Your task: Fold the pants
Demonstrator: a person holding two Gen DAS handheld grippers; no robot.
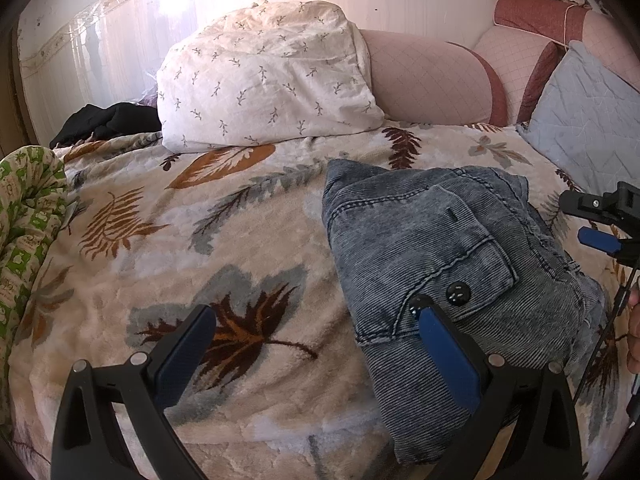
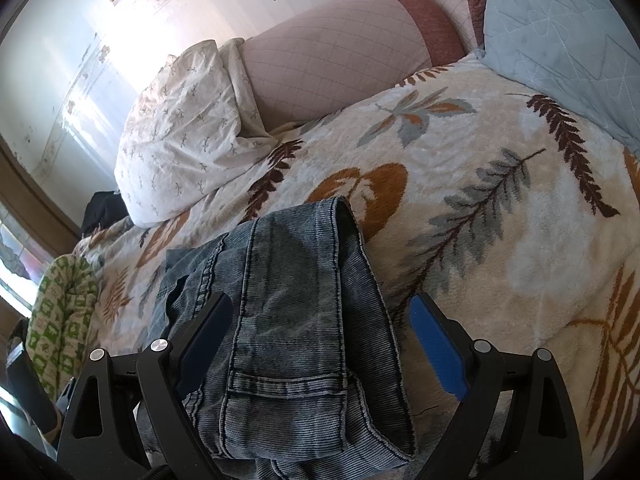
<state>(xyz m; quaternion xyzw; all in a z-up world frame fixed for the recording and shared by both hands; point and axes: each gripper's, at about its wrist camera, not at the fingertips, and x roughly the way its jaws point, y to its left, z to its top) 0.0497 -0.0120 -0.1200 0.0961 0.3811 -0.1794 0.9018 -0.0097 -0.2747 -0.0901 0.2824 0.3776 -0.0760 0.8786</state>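
Observation:
The blue denim pants (image 1: 432, 248) lie folded in a compact bundle on the leaf-patterned blanket (image 1: 200, 240), back pocket and black button up. My left gripper (image 1: 316, 312) is open and empty, its right finger over the pants' near edge, its left finger over the blanket. In the right wrist view the pants (image 2: 296, 312) lie between and under the fingers of my right gripper (image 2: 320, 312), which is open and holds nothing. The right gripper also shows at the right edge of the left wrist view (image 1: 600, 220).
A white leaf-print pillow (image 1: 264, 76), pink bolsters (image 1: 432, 80) and a blue quilted cushion (image 1: 592, 120) line the head of the bed. A green patterned cloth (image 1: 28, 216) lies at the left edge, dark clothing (image 1: 108, 120) beyond it.

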